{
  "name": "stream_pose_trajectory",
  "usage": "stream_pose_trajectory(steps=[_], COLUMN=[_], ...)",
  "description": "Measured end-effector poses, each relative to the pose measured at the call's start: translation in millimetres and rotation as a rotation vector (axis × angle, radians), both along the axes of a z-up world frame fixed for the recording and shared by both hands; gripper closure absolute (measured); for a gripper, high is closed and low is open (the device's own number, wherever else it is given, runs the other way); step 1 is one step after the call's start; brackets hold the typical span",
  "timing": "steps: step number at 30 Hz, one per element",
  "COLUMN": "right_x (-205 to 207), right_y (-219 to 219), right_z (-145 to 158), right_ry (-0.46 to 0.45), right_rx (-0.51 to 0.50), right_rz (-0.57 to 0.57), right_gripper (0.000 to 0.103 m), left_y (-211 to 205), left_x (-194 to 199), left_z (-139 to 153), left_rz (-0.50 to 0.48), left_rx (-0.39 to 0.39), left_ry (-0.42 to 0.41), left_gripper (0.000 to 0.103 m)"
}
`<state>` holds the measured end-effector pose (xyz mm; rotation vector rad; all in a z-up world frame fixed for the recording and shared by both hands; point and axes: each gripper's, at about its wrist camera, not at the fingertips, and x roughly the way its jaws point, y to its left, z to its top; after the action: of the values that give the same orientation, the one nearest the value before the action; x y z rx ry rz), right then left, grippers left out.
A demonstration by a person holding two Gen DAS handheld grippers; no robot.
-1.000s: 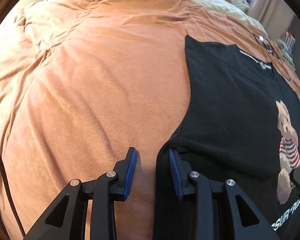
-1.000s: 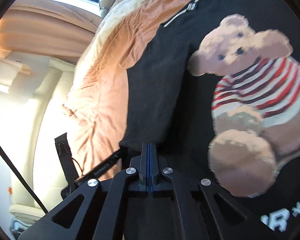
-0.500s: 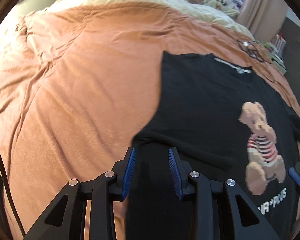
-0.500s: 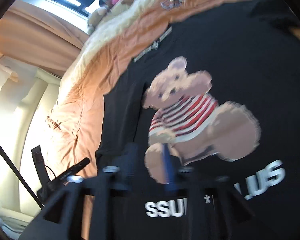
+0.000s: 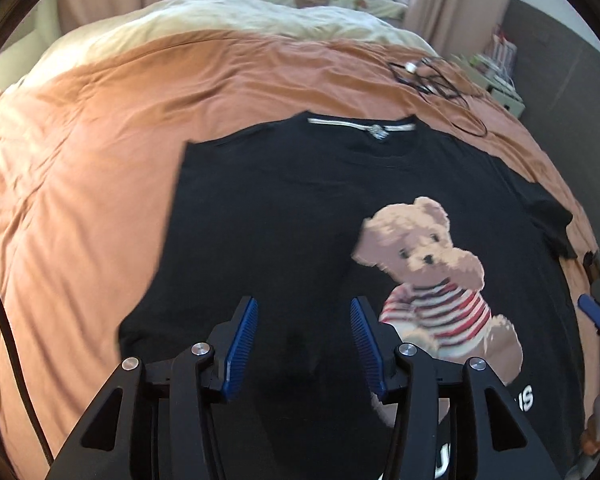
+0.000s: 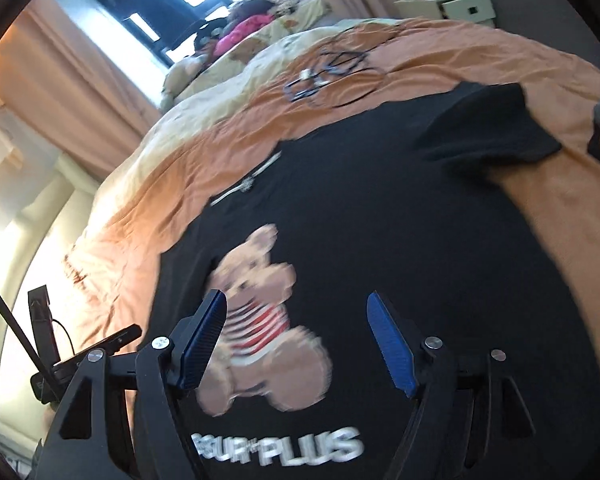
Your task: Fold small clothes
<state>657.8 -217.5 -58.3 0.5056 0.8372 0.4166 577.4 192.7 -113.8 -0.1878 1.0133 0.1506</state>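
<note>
A black T-shirt point(image 5: 300, 208) with a teddy bear print point(image 5: 432, 280) lies face up on an orange bedspread point(image 5: 100, 160). Its left sleeve is folded in over the body; the right sleeve point(image 6: 488, 124) lies spread out. My left gripper point(image 5: 304, 332) is open and empty above the shirt's left half. My right gripper point(image 6: 296, 340) is open and empty above the bear print point(image 6: 260, 320) and the white lettering point(image 6: 276, 446). One of the right gripper's blue pads point(image 5: 592, 312) shows at the right edge of the left wrist view.
A tangle of black cable point(image 5: 432, 76) lies on the bedspread beyond the collar, also in the right wrist view point(image 6: 324, 72). A cream quilt and pillows point(image 5: 236, 12) lie farther back. A bedside cabinet point(image 6: 452, 4) stands at the far right.
My right gripper let go of the shirt and opened wide. Both grippers pulled back and rose. The left sleeve now lies folded in over the body.
</note>
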Motion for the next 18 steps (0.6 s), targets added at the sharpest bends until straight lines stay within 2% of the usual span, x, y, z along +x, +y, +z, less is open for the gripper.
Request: stream_pose_trajectory(steps=[5,10,14,17,18], right_x=[22.1,34.9,37.7,40.3,42.0], right_y=[-30.6,-68.8,-88.0,-96.7,-97.7], right_z=[-11.4,-20.3,-25.6,-20.3,-17.2], right_ry=[0.025,0.051,0.071,0.069,0.067], right_rx=[-0.007,-0.004,0.000,-0.013,-0.010], right_rz=[-0.042,-0.107,-0.146,-0.171,-0.176], right_gripper=[0.031,0.031,0.031,0.031,0.031], left_y=[-18.4,-24.4,-18.5,-16.0,-15.2], left_x=[45.1,85.9,105.3,114.1,117.6], left_z=[-20.0,-44.3,-61.6,-64.5,-64.6], left_rz=[-0.025,-0.032,-0.017,-0.021,-0.025], left_rx=[0.010,0.073,0.103,0.121,0.123], left_ry=[0.032,0.083,0.115,0.105,0.103], left_gripper=[0.052,0.052,0.052,0.052,0.056])
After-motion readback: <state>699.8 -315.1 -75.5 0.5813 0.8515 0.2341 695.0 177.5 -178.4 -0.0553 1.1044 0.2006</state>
